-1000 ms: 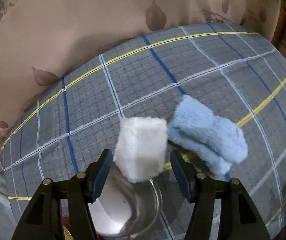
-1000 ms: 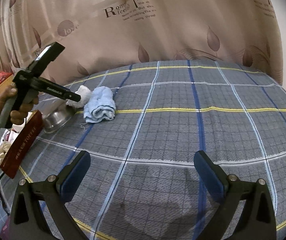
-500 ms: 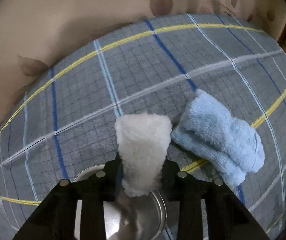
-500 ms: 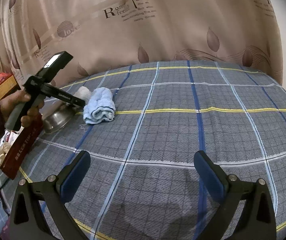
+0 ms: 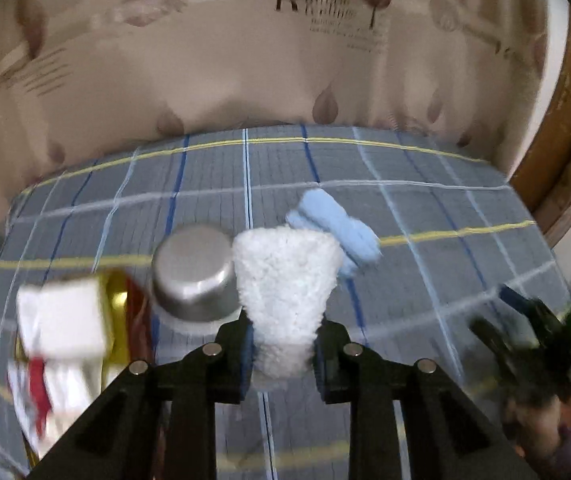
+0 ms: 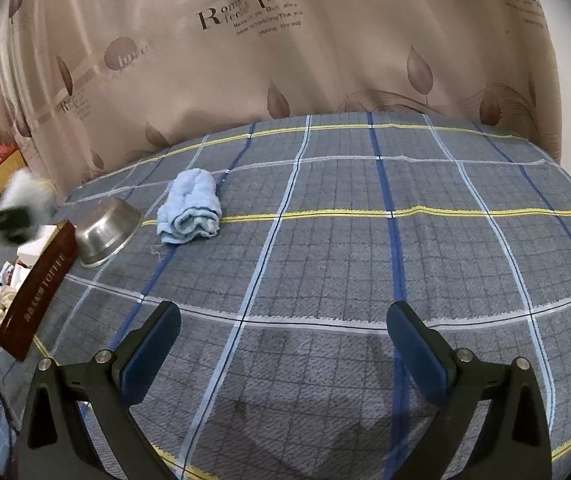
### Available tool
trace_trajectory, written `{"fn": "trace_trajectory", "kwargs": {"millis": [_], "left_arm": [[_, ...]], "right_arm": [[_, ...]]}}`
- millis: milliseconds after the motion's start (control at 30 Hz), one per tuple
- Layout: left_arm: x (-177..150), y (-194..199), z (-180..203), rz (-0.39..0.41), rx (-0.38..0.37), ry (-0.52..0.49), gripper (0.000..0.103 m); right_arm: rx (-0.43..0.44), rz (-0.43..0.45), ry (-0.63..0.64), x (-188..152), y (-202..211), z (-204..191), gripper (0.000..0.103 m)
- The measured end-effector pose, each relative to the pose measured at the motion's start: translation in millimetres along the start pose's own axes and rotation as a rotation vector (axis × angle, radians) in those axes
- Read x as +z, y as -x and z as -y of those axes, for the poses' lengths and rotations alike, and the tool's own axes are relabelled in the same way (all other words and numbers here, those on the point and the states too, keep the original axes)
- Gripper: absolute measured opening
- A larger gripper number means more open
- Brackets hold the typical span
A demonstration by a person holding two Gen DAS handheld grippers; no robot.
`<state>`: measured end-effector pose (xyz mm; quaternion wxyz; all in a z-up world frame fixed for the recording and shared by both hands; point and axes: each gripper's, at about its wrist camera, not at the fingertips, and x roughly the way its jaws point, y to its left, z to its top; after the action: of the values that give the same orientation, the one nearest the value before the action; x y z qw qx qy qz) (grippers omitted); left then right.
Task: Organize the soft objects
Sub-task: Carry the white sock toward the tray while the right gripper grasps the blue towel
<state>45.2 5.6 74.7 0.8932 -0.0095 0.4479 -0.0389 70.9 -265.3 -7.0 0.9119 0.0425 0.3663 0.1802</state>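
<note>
Plaid bed cover (image 6: 325,240) spans the scene. Red box (image 6: 37,284) sits at its left edge, steel bowl (image 6: 103,232) upside down just beside the box, blue towel (image 6: 191,208) rolled just right of the bowl. Your left gripper (image 5: 281,354) is clamped on the white cloth (image 5: 285,292), lifted near the bowl. Your right gripper (image 6: 281,344) hangs spread wide, holding nothing, well apart from the bowl.

**A bedroom at home**

A plaid gray bedsheet (image 6: 345,240) with blue and yellow lines covers a bed-like surface. Right behind the bedsheet hangs a beige curtain (image 6: 245,60) printed with leaves and "love". On the bedsheet's left edge sit a steel bowl (image 6: 105,232) and a red toffee box (image 6: 37,288).
</note>
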Motion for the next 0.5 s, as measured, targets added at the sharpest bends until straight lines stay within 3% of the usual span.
{"fn": "trace_trajectory", "kwargs": {"millis": [133, 233, 400, 500], "left_arm": [[-36.8, 48.0, -6.4, 0.038, 0.004, 0.037, 0.024], [-60.9, 75.0, -21.8, 0.034, -0.017, 0.125, 0.024], [-90.2, 108.8, -48.3, 0.047, 0.021, 0.206, 0.025], [-103.9, 123.9, -63.5, 0.071, 0.052, 0.231, 0.025]], "right_arm": [[-0.016, -0.010, 0.005, 0.4, -2.2, -0.6, 0.102], [-0.032, -0.019, 0.010, 0.4, -4.3, -1.4, 0.102], [-0.054, -0.051, 0.061, 2.0, -8.8, -10.8, 0.102], [-0.026, -0.073, 0.135, 10.7, -13.5, -32.0, 0.102]]}}
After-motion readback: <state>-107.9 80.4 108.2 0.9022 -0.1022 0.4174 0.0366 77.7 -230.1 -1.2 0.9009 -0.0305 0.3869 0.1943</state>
